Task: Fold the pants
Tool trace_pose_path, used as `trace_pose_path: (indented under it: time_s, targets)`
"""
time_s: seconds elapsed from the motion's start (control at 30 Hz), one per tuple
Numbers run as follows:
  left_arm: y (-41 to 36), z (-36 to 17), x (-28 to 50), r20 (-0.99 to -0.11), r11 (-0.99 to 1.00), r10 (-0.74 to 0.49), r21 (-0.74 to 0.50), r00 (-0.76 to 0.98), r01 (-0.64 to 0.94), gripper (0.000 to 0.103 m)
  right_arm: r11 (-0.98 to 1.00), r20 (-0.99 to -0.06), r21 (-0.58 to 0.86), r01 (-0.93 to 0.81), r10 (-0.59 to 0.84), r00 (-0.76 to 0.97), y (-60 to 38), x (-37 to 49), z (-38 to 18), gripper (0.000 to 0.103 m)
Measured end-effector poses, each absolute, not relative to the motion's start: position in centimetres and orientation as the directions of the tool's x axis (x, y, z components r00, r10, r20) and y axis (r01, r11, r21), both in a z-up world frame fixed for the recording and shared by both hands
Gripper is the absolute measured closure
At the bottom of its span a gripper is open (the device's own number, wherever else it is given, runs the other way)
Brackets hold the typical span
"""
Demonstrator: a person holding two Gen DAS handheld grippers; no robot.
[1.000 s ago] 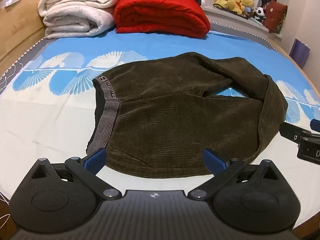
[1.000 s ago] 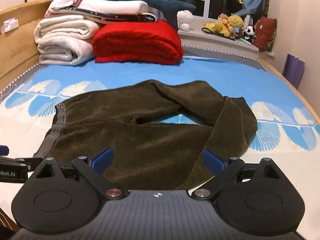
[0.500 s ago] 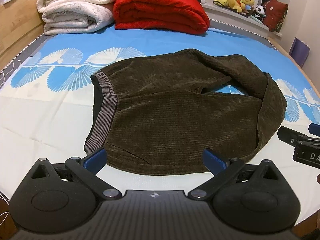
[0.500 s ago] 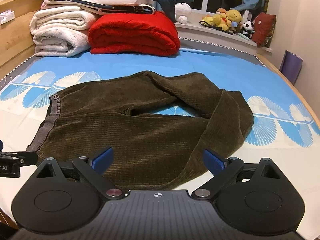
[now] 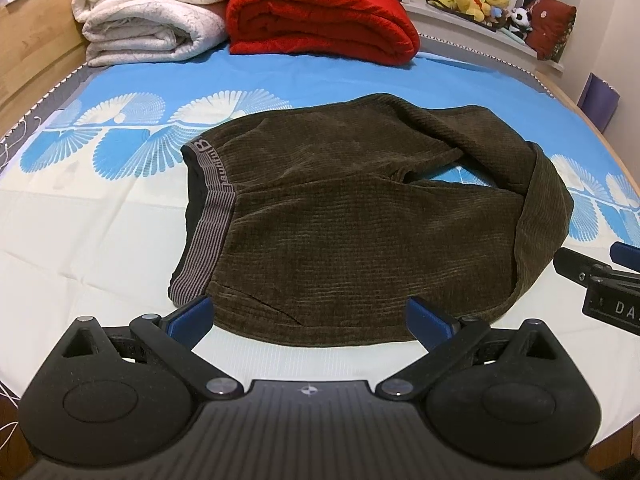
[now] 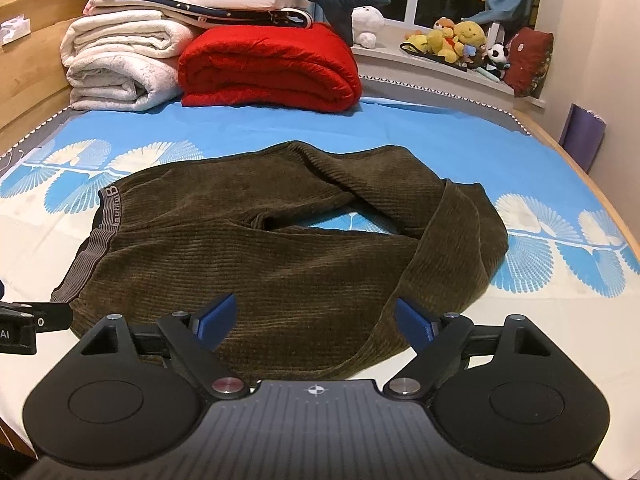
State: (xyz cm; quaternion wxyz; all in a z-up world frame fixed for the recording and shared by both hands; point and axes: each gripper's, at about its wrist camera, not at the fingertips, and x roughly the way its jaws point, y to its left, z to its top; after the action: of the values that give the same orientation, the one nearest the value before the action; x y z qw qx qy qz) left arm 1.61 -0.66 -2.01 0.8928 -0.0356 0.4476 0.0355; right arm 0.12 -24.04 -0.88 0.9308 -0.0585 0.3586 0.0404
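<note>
Dark olive corduroy pants (image 5: 360, 220) lie crumpled on the bed, with the grey waistband (image 5: 208, 232) at the left and the legs bent round at the right. My left gripper (image 5: 310, 320) is open at the pants' near edge, close to the waistband corner. My right gripper (image 6: 316, 320) hovers over the near edge further right. Its jaws are closing with fabric (image 6: 280, 260) lying between the blue pads (image 6: 216, 316), which are not pressing on it. Each gripper shows at the edge of the other's view, the right gripper (image 5: 600, 284) and the left gripper (image 6: 28, 320).
The bed sheet (image 5: 100, 248) is blue and white. At the far end lie folded white blankets (image 5: 148, 20) and a red blanket (image 5: 320, 20). Plush toys (image 6: 460, 40) sit on the window sill, a wooden headboard (image 6: 24, 92) runs along the left, and a purple bag (image 6: 580, 136) stands at the right.
The right gripper's blue pads have come closer together. Both views have shifted only slightly, and the pants lie as before.
</note>
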Motion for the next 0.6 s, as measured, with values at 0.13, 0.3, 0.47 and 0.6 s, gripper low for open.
trace_pose_path:
  time_s: [0.13,0.3,0.47,0.6]
  targets:
    - [-0.64,-2.01,1.60,-0.802,0.995,0.031,-0.033,0.596,-0.095,0.000,0.990,-0.667,-0.083,-0.113,0.029,0.744,-23.99,0.04,-0.88,0.018]
    - [-0.63,-2.04,1.59,-0.801,0.995,0.030,-0.034,0.597,-0.095,0.001,0.991,-0.667,-0.075,-0.107,0.030,0.745,-24.19,0.16,-0.87,0.018]
    - [-0.71,-2.07,1.62,-0.801,0.995,0.030,-0.033,0.598,-0.093,0.001,0.992,-0.667,-0.074,-0.107,0.031,0.745,-24.14,0.17,-0.87,0.017]
    - [-0.72,-2.09,1.64,-0.802,0.995,0.030,-0.033,0.597,-0.094,0.001,0.991,-0.668,-0.076,-0.108,0.029,0.744,-24.06,0.19,-0.88,0.017]
